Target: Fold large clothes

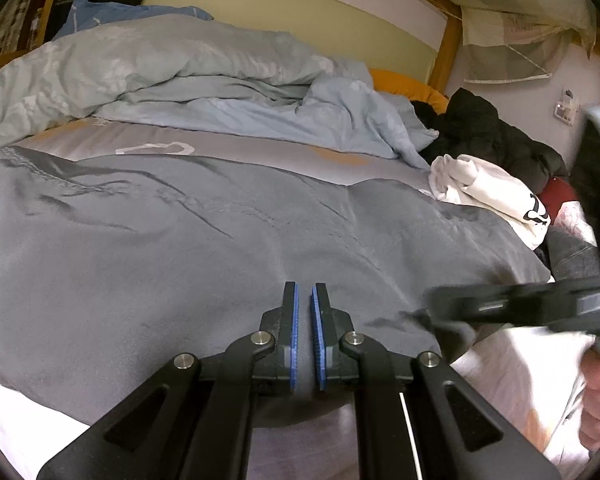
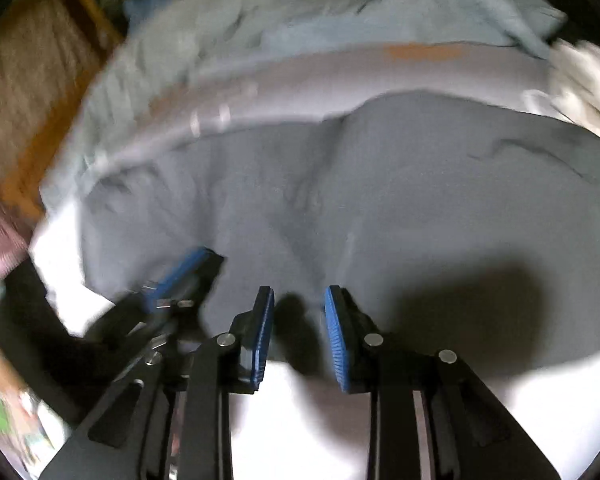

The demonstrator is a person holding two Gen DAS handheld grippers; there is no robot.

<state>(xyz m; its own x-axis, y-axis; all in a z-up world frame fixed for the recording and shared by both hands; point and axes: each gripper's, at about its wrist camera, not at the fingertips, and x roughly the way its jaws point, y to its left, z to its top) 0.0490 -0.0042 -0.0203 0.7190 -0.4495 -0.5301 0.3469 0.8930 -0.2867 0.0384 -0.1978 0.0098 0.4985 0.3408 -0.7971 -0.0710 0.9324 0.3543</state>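
A large grey garment (image 1: 180,240) lies spread over the bed, its near edge on the white sheet (image 1: 512,368). My left gripper (image 1: 305,292) is shut on a fold of that near edge, and grey cloth bulges between its blue pads. In the right wrist view, which is blurred, the garment (image 2: 420,200) fills the middle. My right gripper (image 2: 300,292) hovers over its near edge with the pads apart, both inner faces bare. The left gripper (image 2: 204,256) shows to its left. In the left wrist view the right gripper (image 1: 440,304) is a dark smear at the right.
A rumpled pale blue duvet (image 1: 180,68) is heaped along the far side of the bed. A white garment (image 1: 492,192) and a black jacket (image 1: 492,132) lie at the far right. The wooden bed frame (image 1: 444,52) stands behind. A person's hand (image 1: 598,396) shows at the lower right.
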